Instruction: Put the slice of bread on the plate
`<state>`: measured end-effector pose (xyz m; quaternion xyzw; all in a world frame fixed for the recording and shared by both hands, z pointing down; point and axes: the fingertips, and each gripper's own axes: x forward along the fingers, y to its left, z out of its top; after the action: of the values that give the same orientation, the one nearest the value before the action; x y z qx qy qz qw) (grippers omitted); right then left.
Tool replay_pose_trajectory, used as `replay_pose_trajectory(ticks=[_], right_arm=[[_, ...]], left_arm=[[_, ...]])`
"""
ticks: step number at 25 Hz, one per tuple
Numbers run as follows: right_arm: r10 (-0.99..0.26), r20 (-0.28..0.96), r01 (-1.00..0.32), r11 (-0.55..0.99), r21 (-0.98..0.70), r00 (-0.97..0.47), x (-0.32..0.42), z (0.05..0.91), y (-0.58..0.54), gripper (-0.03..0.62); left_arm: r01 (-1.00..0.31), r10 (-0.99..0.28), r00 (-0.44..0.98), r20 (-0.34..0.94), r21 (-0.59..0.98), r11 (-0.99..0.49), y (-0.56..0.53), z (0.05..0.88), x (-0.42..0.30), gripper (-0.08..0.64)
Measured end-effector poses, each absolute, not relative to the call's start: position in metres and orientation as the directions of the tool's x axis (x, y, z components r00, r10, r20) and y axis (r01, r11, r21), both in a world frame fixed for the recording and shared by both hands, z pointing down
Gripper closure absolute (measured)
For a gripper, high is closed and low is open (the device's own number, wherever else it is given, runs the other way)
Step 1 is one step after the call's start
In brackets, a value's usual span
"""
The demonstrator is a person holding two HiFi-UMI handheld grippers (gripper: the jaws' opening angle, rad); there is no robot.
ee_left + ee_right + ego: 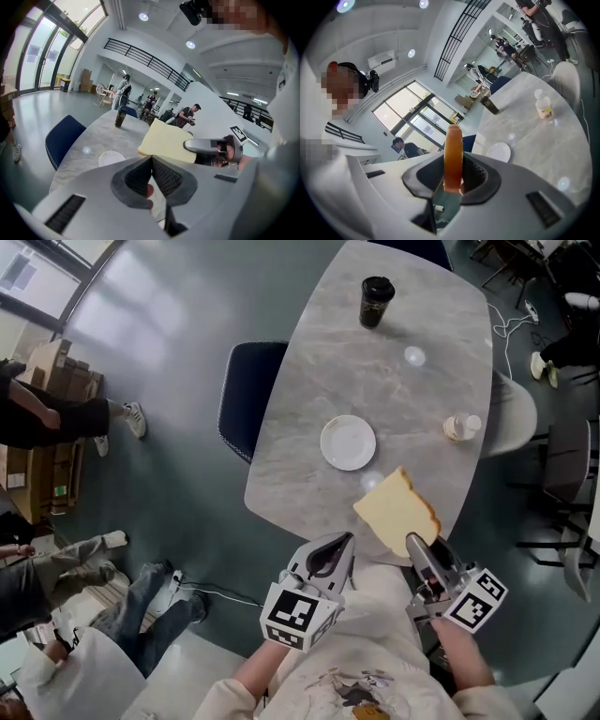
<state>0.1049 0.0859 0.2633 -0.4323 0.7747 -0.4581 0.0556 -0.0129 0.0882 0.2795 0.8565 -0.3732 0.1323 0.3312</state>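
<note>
Grippers meet at the near end of a grey marble-look table (pixel 375 362), each in one of a person's hands. The right gripper (pixel 413 542) has its jaws pressed tight on one edge of the slice of bread (pixel 396 510), seen edge-on between the pads in the right gripper view (pixel 453 154). The slice is held in the air, on the near side of the white plate (pixel 348 442) and a little to its right, clear of it. The left gripper (pixel 337 549) sits nearer than the plate with its jaws closed tip to tip and nothing between them. To the plate's right, near the table's edge, stands a small white-capped bottle (pixel 461 427). A blue chair (pixel 246 395) is pushed in at the plate's left. Far beyond the plate stands a dark lidded cup (pixel 376 301).
</note>
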Motion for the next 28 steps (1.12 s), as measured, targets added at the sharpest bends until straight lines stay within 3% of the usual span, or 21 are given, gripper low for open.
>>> replay_pose_trajectory(ticks=[28], right_arm=[[-0.575, 0.392, -0.585, 0.193, -0.788, -0.718, 0.081, 0.374, -0.024, 0.497]], left_arm=[[-0.823, -0.608, 0.552, 0.571, 0.490, -0.287, 0.001, 0.403, -0.044, 0.549]])
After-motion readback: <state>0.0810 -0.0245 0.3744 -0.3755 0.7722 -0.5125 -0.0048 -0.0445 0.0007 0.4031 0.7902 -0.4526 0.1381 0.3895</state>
